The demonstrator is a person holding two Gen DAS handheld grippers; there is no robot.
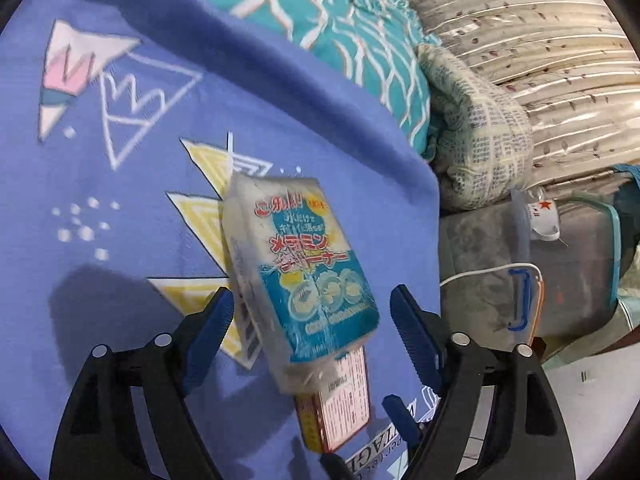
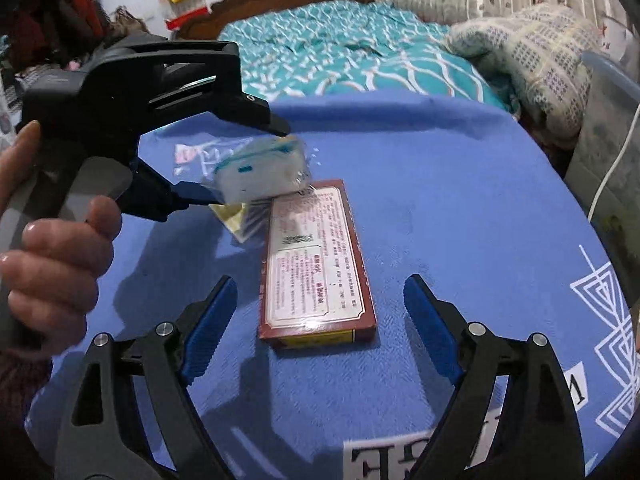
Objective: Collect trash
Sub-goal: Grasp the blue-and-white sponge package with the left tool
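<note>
A plastic-wrapped sponge packet (image 1: 304,256) with blue and white print hangs tilted and blurred between the fingers of my left gripper (image 1: 312,291). There is a gap on each side, so the pads do not press it and the gripper is open. From the right wrist view the same packet (image 2: 260,172) sits between the left gripper's (image 2: 240,165) spread fingers, above the cloth. A flat red box (image 2: 316,272) with a printed white label lies on the blue cloth, partly under the packet (image 1: 340,408). My right gripper (image 2: 320,279) is open just above the box, one finger on each side, not touching it.
The blue patterned cloth (image 2: 460,220) covers the bed's near end. A teal quilt (image 2: 340,52) lies behind it, a folded printed blanket (image 1: 480,132) to the right. A grey plastic bin (image 1: 560,280) with a white cable stands beside the bed. A hand (image 2: 52,264) holds the left gripper.
</note>
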